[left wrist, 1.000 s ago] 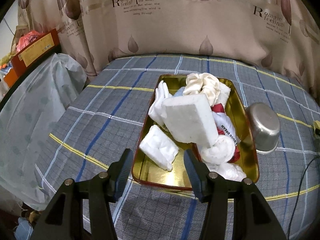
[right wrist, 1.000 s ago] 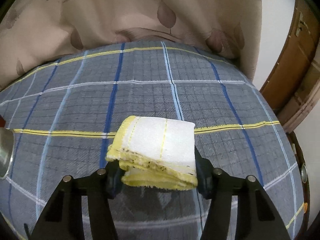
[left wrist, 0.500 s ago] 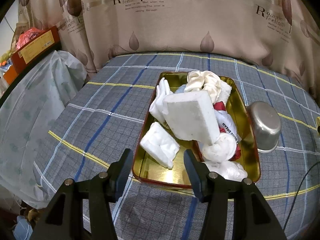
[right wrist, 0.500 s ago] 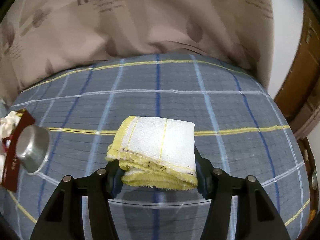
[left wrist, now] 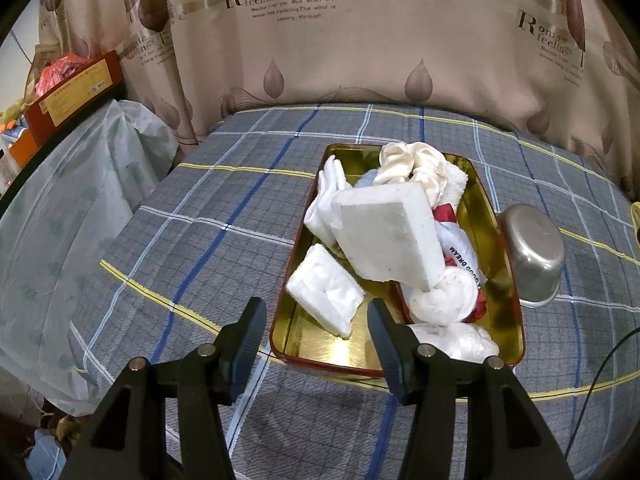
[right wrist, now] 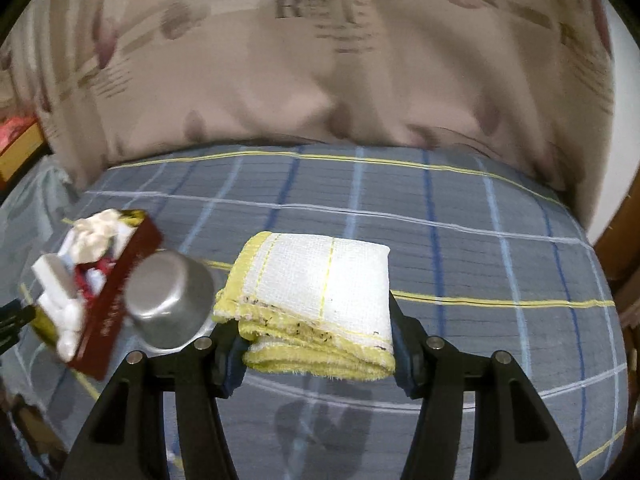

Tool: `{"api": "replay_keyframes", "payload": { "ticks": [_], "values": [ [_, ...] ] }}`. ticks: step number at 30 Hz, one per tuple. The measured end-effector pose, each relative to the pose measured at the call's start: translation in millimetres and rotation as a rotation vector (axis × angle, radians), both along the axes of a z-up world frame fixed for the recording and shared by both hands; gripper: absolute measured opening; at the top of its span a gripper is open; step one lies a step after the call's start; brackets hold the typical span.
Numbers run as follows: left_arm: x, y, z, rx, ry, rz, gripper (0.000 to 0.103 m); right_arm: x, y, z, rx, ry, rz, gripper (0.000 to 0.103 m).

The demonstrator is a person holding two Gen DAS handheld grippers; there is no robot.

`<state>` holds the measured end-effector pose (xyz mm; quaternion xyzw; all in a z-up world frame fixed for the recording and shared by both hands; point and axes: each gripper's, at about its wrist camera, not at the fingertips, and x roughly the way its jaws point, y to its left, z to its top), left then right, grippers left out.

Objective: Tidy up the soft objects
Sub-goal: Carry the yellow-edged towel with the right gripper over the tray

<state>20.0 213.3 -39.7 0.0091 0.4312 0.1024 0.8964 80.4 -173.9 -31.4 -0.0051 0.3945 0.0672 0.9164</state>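
left gripper [left wrist: 316, 332]: hanging wide open, empty, before gold rectangular metal tray [left wrist: 502, 240] | right gripper [right wrist: 314, 334]: clamping folded white yellow-edged cloth [right wrist: 320, 288] beside upturned steel bowl [right wrist: 168, 300]

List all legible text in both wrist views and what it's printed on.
"Romantic feelings": curtain, repeated at its right edge.
"love": curtain, upper right.
"Who has seen the wind? ... But when the ... The wind is passing through": curtain, small print, partly unclear.
"GOOD DREAM": white cloth in the gold tray.
Orange box label: too small.
Tray's red outer wall lettering: blurred.
Right wrist view curtain: only "R" reads.
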Motion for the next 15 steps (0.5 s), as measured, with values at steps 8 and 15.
{"api": "replay_keyframes", "payload": {
  "ticks": [8, 15],
  "values": [
    [0, 0, -1, 0.000, 0.006, 0.004, 0.054, -9, 58, 6, -0.015, -0.010, 0.136, 0.054],
    [0, 2, -2, -0.003, 0.006, 0.008, 0.054, -14, 106, 9, -0.015, -0.012, 0.232, 0.054]
  ]
}}
